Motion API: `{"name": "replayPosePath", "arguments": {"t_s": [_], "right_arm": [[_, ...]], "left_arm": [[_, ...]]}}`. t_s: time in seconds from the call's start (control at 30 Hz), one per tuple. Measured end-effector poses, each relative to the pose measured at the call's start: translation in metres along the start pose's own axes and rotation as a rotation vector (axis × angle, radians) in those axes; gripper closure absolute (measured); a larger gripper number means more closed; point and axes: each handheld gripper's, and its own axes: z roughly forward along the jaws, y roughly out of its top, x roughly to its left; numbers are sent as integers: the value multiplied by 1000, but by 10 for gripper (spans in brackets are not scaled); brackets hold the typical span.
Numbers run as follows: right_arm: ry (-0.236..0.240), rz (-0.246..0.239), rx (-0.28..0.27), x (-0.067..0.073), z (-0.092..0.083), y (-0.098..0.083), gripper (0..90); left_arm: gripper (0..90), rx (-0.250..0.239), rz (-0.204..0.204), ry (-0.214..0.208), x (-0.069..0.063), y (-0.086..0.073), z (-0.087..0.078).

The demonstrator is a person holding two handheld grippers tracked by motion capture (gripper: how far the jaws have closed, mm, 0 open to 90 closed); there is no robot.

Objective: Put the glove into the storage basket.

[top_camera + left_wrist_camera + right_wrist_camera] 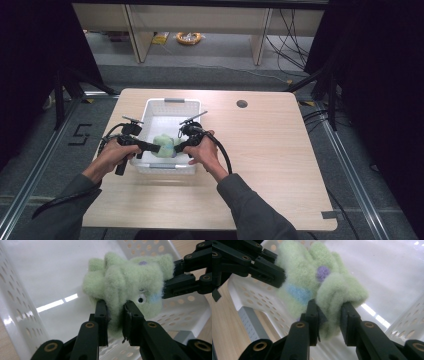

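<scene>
A pale green fuzzy plush toy point(164, 145) with a purple dot, a blue patch and a small eye hangs low inside a white perforated basket point(172, 102). My left gripper point(156, 148) comes in from the left and is shut on a fold of the plush point(117, 287). From the right, my right gripper point(176, 148) is shut on another fold of the plush point(332, 290). The left gripper point(115, 315) pinches the fluff between its pads, and the right gripper point(329, 315) does the same on the opposite side.
The basket point(20, 315) sits at the left middle of a light wooden table point(260, 150) with a round cable hole point(242, 104). Its grey handle point(252, 322) lies near the front rim. Dark curtains and metal rails flank the table.
</scene>
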Motion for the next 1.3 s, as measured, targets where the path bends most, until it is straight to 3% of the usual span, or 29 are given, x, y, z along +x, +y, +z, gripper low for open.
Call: {"name": "replayPosePath", "arguments": {"t_s": [0.17, 0.27, 0.3, 0.57, 0.63, 0.67, 0.97, 1.17, 1.23, 1.3], "right_arm": [[-14, -13, 33, 2, 3, 2, 716], [-24, -29, 53, 3, 6, 3, 713], [-25, -26, 58, 4, 7, 3, 712], [-48, -44, 91, 6, 12, 4, 701], [-47, -52, 102, 6, 12, 5, 692], [-52, -82, 97, 4, 13, 5, 690], [-95, -109, 141, 6, 16, 5, 636], [-125, -128, 149, 4, 17, 5, 602], [-122, -113, 143, 5, 15, 6, 591], [-131, -131, 122, 5, 12, 8, 570]], "left_arm": [[744, 8, 9, 8, 1, -1, 3], [744, 34, 35, 16, 2, -2, 4], [743, 27, 20, 20, 1, -3, 6], [738, 50, 46, 32, 4, -4, 8], [738, 44, 40, 25, 3, -4, 10], [738, 52, 47, 34, 3, -5, 9], [720, 63, 44, 47, 3, -6, 15], [604, 87, 56, 56, 2, -4, 19], [578, 61, 37, 63, -1, -3, 19], [550, 58, 50, 79, -3, -1, 17]]}}
